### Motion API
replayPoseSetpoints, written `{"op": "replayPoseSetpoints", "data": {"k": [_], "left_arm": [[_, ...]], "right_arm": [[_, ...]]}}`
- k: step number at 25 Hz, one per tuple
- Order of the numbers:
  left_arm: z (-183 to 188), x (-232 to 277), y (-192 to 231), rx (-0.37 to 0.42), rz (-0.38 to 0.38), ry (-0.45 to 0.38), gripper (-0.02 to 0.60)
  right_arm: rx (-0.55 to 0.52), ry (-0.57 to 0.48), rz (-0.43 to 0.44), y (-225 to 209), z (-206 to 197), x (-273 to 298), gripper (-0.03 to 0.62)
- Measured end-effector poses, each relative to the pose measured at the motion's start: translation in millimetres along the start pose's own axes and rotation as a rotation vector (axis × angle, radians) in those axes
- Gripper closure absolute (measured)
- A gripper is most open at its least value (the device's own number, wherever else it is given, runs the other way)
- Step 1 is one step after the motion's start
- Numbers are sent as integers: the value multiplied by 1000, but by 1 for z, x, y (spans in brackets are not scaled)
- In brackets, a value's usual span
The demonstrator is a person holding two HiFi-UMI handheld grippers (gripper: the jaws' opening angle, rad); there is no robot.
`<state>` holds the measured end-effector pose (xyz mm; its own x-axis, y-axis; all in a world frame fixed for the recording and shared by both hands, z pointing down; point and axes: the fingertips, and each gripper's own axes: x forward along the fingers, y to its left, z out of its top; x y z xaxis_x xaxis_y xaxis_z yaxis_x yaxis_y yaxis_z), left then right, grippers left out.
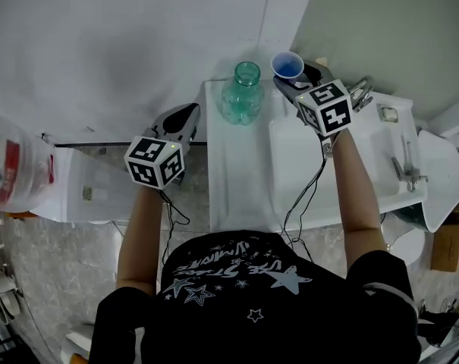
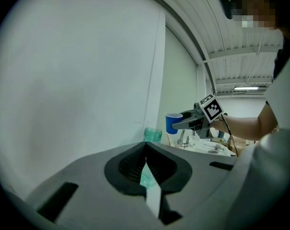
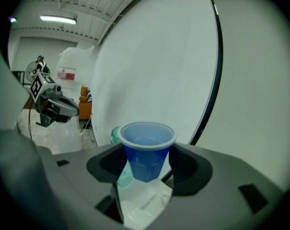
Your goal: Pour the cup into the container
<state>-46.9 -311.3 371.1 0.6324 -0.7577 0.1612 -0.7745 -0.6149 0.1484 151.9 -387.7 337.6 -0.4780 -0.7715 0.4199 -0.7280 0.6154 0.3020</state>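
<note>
Your black star-printed T-shirt (image 1: 252, 302) fills the bottom of the head view, with both bare forearms reaching out from it.

Left side first: the left gripper (image 1: 185, 116) hangs just off the left edge of the white tabletop (image 1: 237, 180). Its black-and-white marker cube (image 1: 155, 161) faces up at you. Look along its own view and the jaws are clenched tip to tip. Nothing is between them, and there's only a sliver of a gap lower down.

Now the right: the right gripper (image 1: 293, 76) is out over the far end of the tabletop, grasping the small blue plastic cup (image 1: 287, 64). One jaw sits on each side of the cup's wall, below the rim. The cup is upright, mouth to the ceiling, and you can't make out what's inside past the blue.

Just left of it in the head view stands the clear green-tinted plastic jar (image 1: 242, 93), open-mouthed and upright on the tabletop near the back edge. In the left gripper view the cup (image 2: 173, 122) sits higher than the jar (image 2: 153, 134), off to its right and apart from it. In the right gripper view the jar (image 3: 117, 134) peeks out behind the cup (image 3: 147, 150) on its left.

Right of your arm, a metal tap (image 1: 406, 169) shows at the tabletop's right end. Beyond it all is the plain white wall (image 1: 123, 44).
</note>
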Motion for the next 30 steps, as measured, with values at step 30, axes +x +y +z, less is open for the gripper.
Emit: {"op": "replayPoseSetpoints", "data": {"k": [30], "left_arm": [[-9, 7, 18, -30, 15, 11, 571]], "right_arm": [[-714, 172, -241, 7, 18, 54, 319]]}}
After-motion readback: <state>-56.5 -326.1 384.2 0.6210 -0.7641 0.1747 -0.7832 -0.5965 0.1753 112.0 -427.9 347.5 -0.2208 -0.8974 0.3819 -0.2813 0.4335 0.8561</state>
